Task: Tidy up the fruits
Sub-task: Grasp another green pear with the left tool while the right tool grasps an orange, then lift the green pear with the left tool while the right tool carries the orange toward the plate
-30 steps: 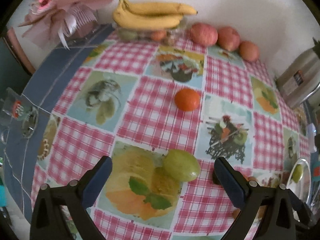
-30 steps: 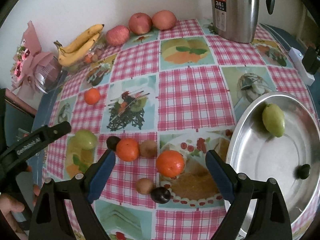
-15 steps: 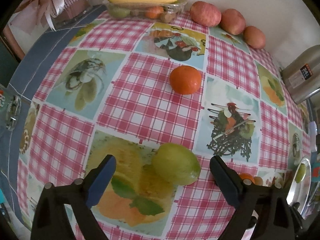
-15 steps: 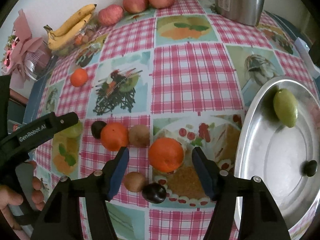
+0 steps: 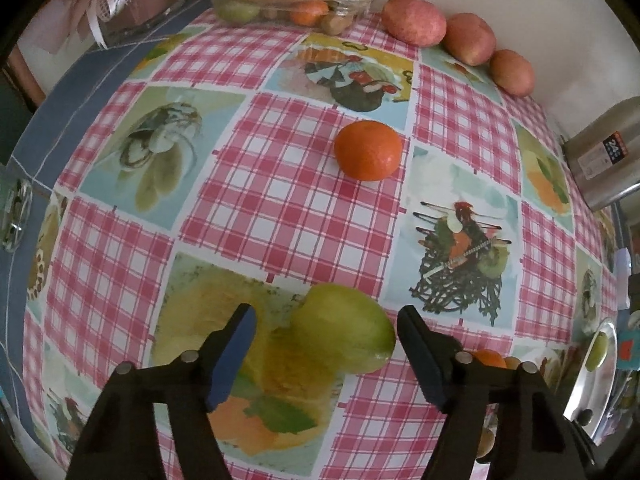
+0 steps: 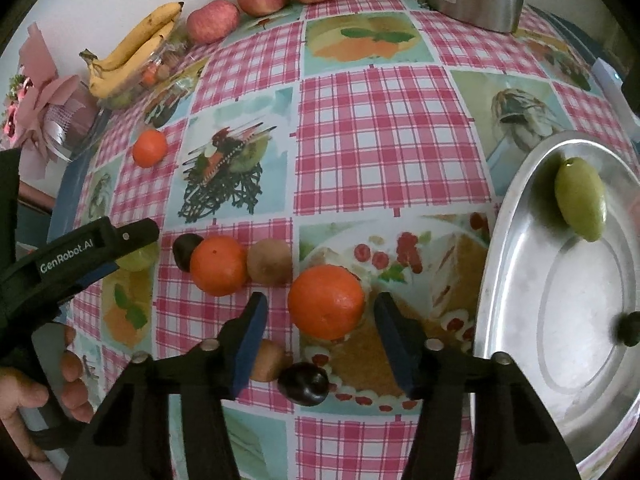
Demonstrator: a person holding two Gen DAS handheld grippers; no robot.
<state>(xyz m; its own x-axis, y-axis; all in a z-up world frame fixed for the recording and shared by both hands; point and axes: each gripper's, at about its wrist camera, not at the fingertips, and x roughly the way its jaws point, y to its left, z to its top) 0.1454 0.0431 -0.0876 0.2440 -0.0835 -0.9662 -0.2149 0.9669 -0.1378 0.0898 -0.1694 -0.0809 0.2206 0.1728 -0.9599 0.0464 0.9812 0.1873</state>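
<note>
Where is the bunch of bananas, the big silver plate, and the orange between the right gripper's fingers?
bananas point(image 6: 134, 52), right wrist view, middle of the bunch.
silver plate point(image 6: 516, 240), right wrist view, bare left rim.
orange point(image 6: 326, 302), right wrist view, middle of its peel.

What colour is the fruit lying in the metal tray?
Yellowish green fruit, clearest in the right wrist view.
</note>
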